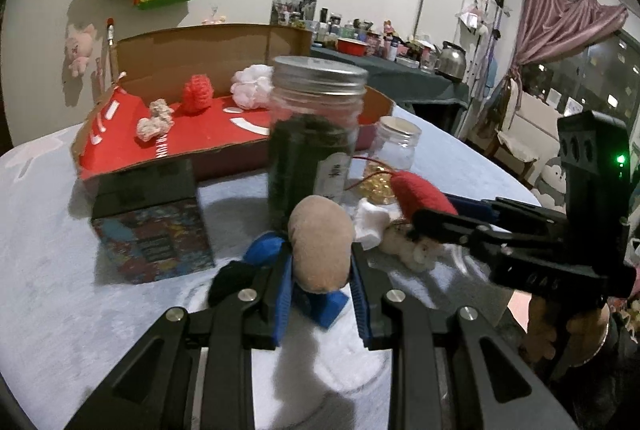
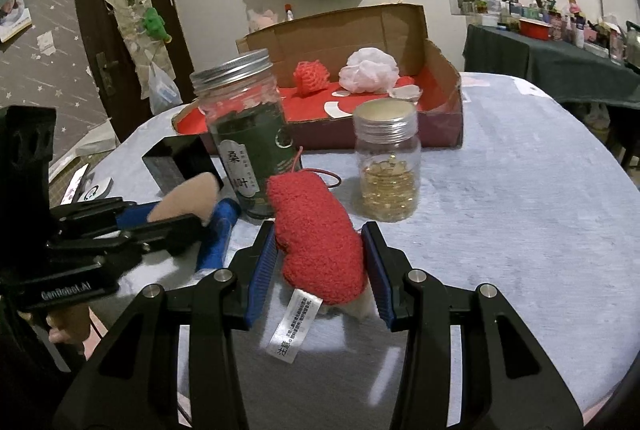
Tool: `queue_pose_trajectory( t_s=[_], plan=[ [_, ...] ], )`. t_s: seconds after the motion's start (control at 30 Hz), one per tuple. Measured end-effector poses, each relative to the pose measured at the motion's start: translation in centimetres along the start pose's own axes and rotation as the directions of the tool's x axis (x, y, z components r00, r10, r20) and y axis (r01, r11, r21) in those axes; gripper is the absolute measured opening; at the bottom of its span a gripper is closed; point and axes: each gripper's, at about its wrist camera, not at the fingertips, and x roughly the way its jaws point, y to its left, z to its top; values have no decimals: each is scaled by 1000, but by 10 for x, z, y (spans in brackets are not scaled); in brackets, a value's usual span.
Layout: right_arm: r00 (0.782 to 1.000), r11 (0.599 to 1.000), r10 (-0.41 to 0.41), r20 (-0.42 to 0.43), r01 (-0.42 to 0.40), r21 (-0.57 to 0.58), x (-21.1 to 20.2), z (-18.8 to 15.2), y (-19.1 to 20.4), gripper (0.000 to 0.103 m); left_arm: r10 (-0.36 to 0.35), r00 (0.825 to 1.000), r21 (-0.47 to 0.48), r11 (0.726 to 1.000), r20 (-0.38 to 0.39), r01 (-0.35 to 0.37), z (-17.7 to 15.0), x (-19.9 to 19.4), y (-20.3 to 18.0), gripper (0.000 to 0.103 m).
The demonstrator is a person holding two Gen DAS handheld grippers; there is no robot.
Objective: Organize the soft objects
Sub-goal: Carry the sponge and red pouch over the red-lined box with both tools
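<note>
Two hand-held grippers are each clamped on a soft toy at once. In the left wrist view, the left hand-held gripper (image 1: 320,266) has its blue pads pressed against a tan plush piece (image 1: 320,250) low in the centre of the frame, with blue fabric (image 1: 264,250) of what looks like the same toy showing beside and below it. In the right wrist view, the right hand-held gripper (image 2: 320,262) squeezes a red fuzzy plush toy (image 2: 316,234) at centre frame, its white care label (image 2: 294,326) hanging down below the pads.

Both toys sit just above the pale bench (image 2: 520,190), near a tall tea jar (image 2: 248,134) with a metal lid and a smaller jar of golden capsules (image 2: 388,170). The open cardboard box (image 2: 440,70) with the red floor lies beyond, in the upper middle of both views, and already holds a red knitted ball (image 2: 312,78) and a pink mesh puff (image 2: 370,70); a small cream plush (image 1: 156,120) shows in it too.

The step in hand seems to be carrying these toys to the box. To do it well, lift each clear of the jars first, since the tea jar stands directly between the toys and the box. Keep the squeeze steady; plush compresses and can slip. Pass over the near wall of the box, then release low over bare floor rather than on the pieces already there.
</note>
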Motion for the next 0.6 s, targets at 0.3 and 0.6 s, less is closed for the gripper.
queue_pose_trajectory(
  t_s=[0.3,0.6],
  plan=[
    [1000,999,5,-25,-4,34,-10,-1,-23,41,65,998,-43,997,-8,-65,-11,-21,30,28],
    [999,997,-2,-50,6,71,-21,1,-48,41,160,986,-104,981,-36,-163,-24,-37,76,28]
  ],
)
